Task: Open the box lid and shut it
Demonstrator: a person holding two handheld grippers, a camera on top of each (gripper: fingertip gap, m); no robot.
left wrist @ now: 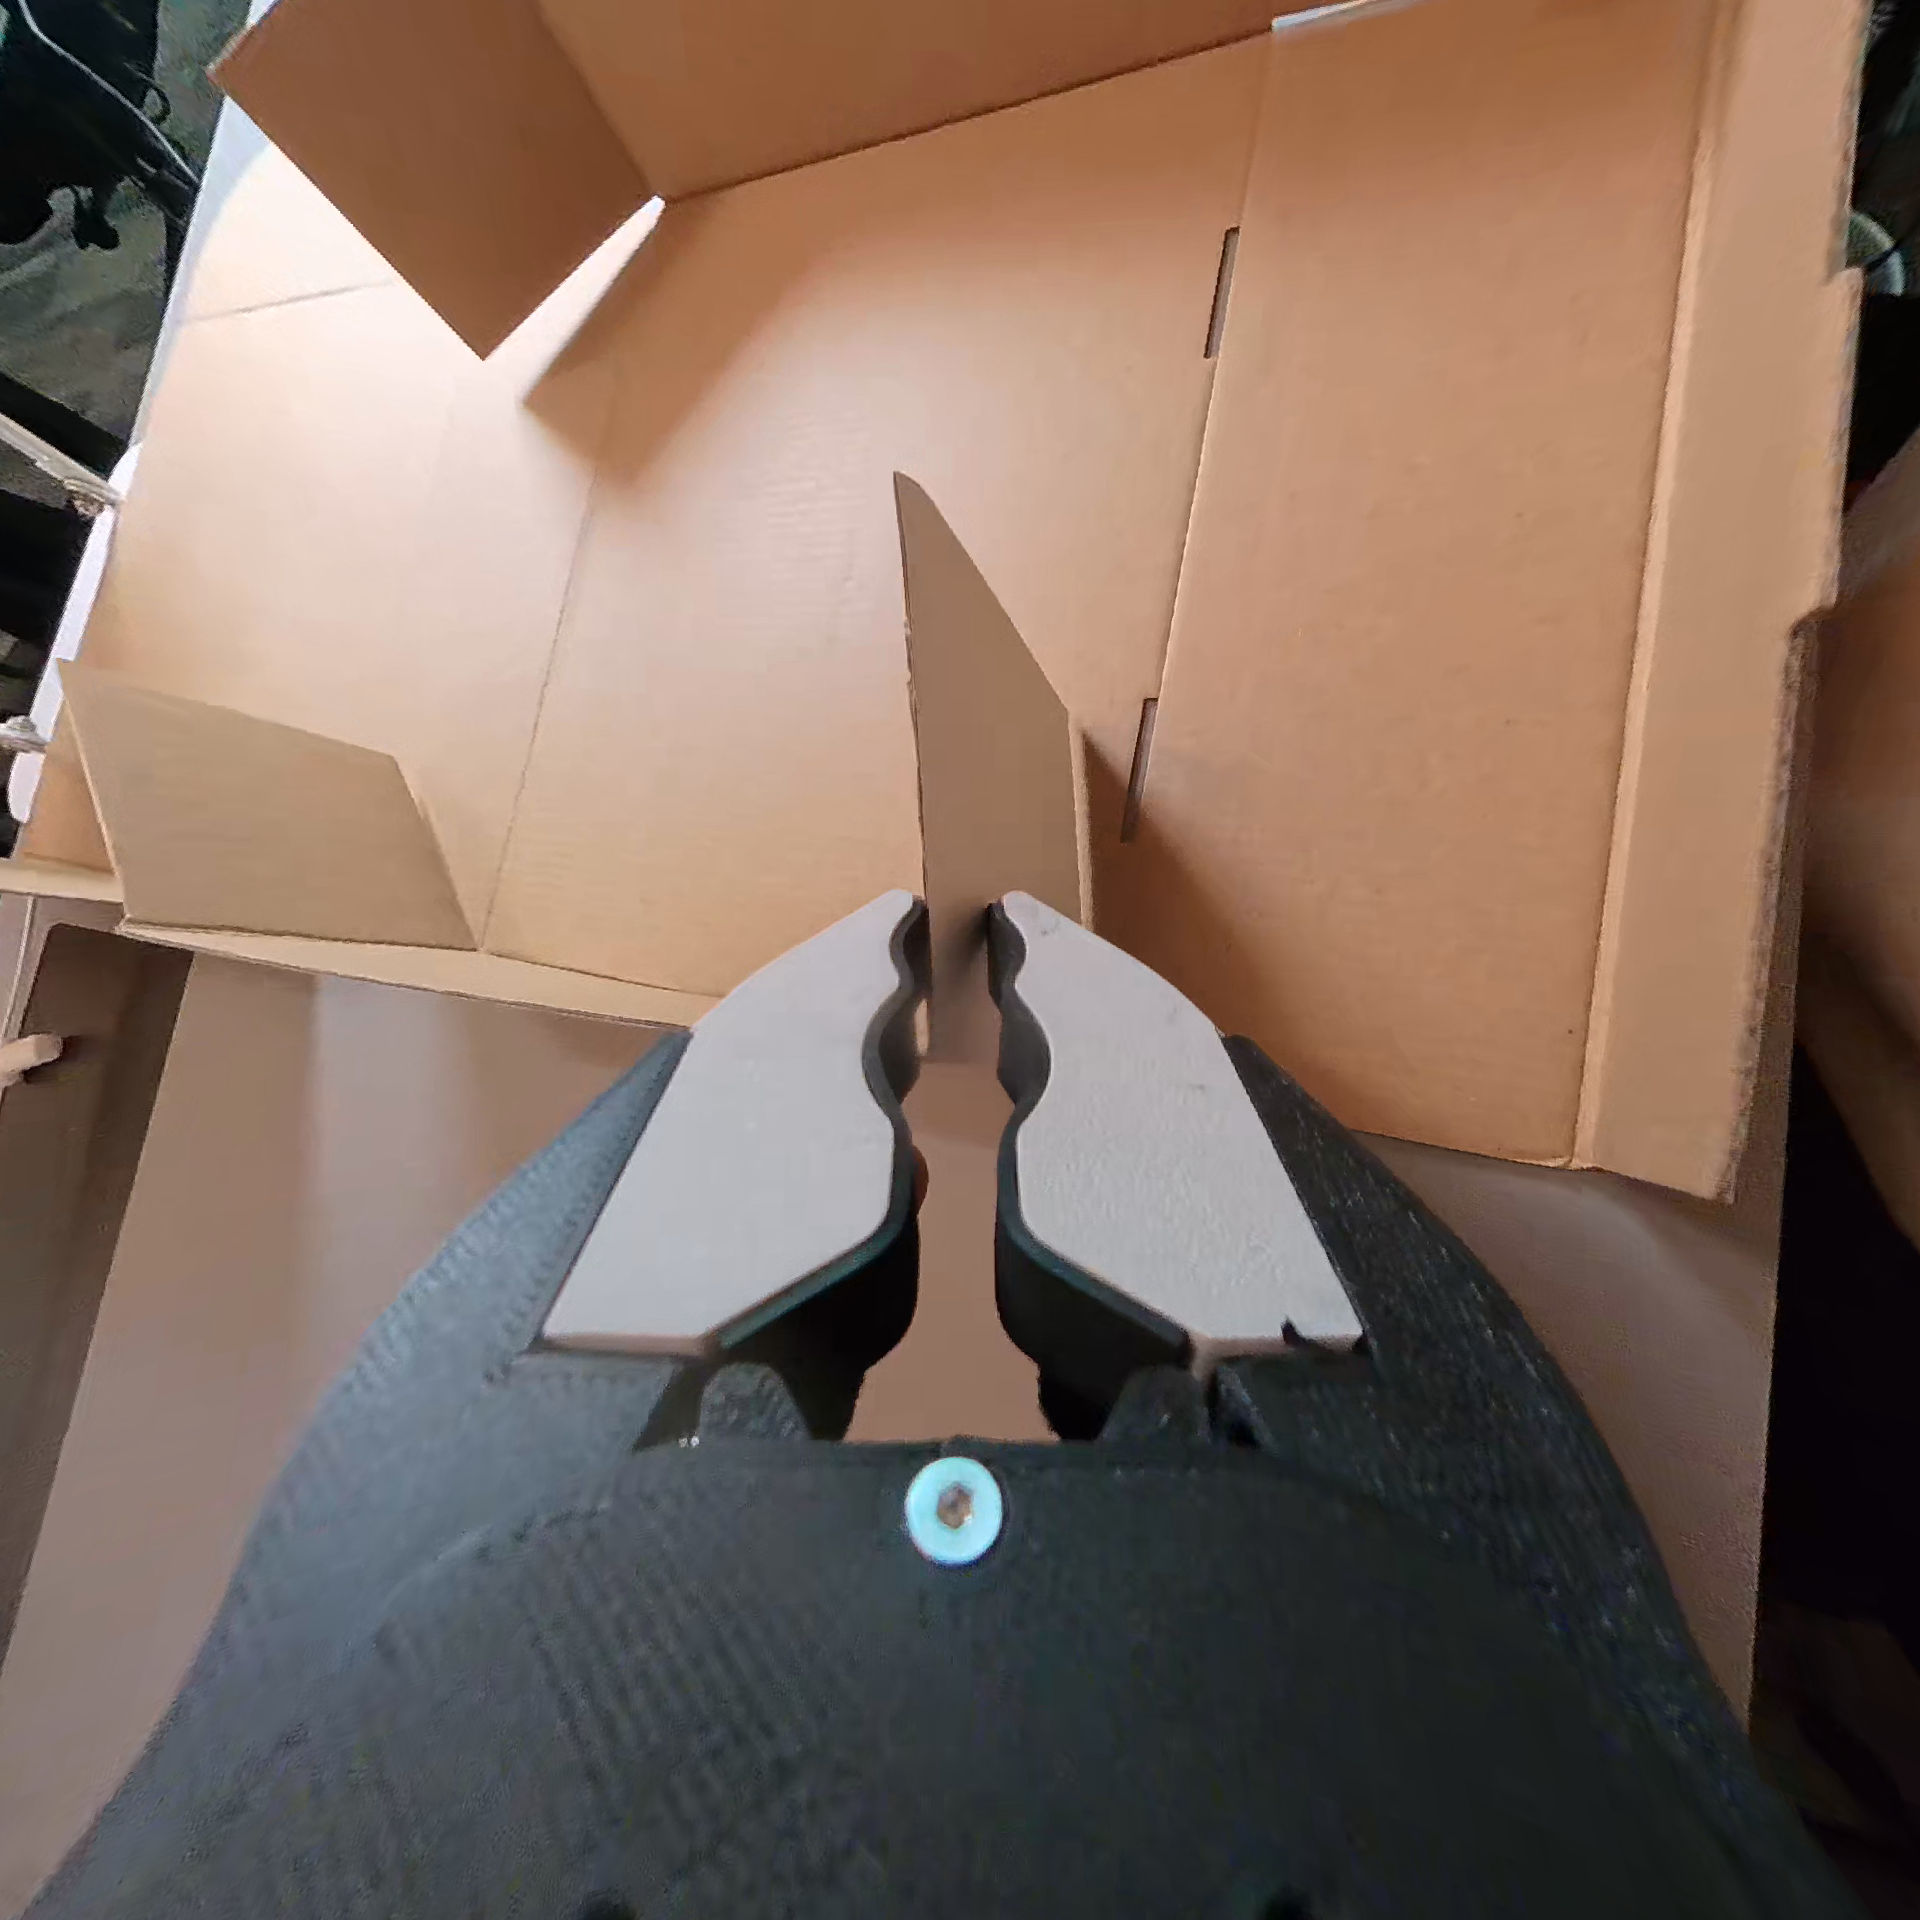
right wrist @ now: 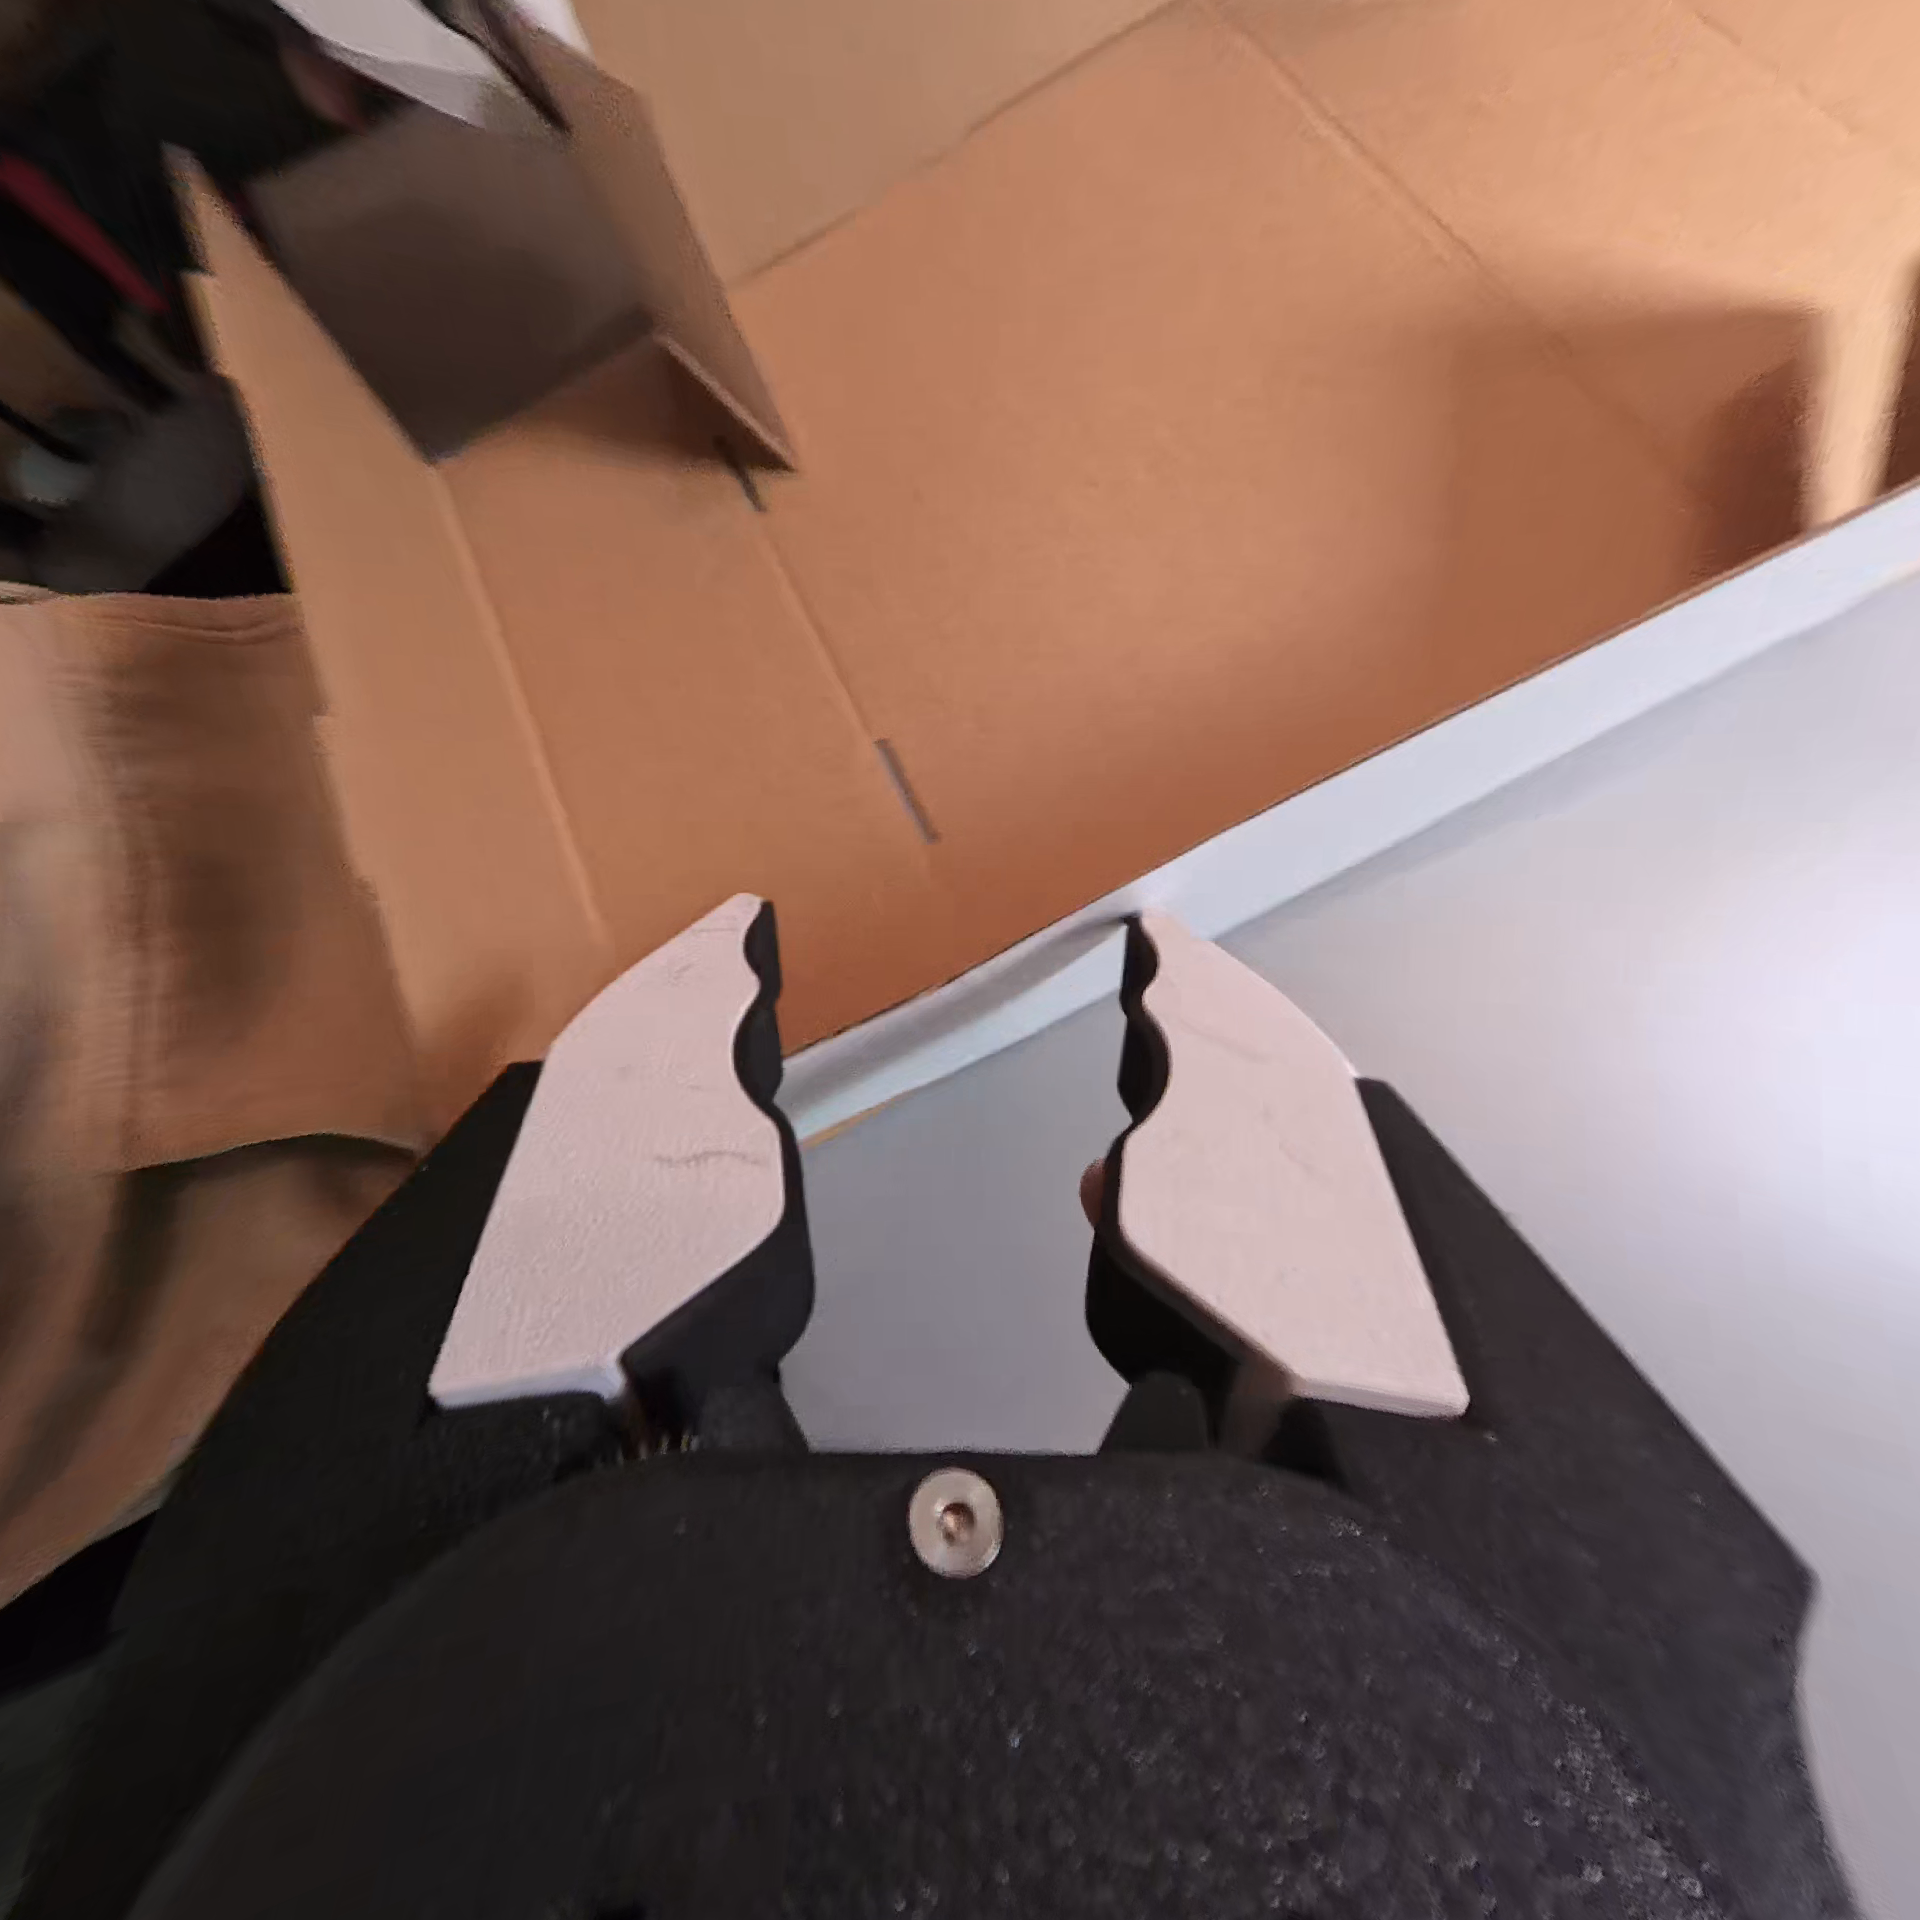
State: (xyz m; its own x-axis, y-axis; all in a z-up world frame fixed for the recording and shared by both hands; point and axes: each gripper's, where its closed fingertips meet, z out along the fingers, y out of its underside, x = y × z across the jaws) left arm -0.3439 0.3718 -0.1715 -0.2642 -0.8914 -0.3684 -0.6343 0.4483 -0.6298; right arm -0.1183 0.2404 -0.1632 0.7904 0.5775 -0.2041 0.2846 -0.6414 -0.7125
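Fingers [left wrist: 961, 1039] — two — pinching one flap [left wrist: 987, 727]

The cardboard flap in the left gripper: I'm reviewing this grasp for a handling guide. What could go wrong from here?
1. The left gripper pinches only the near edge of the thin side flap; it may slip out or crease when swung.
2. The open lid panel lies flat with other flaps raised, so they may snag on closing.
3. The right gripper hangs open over the white table, steadying nothing.
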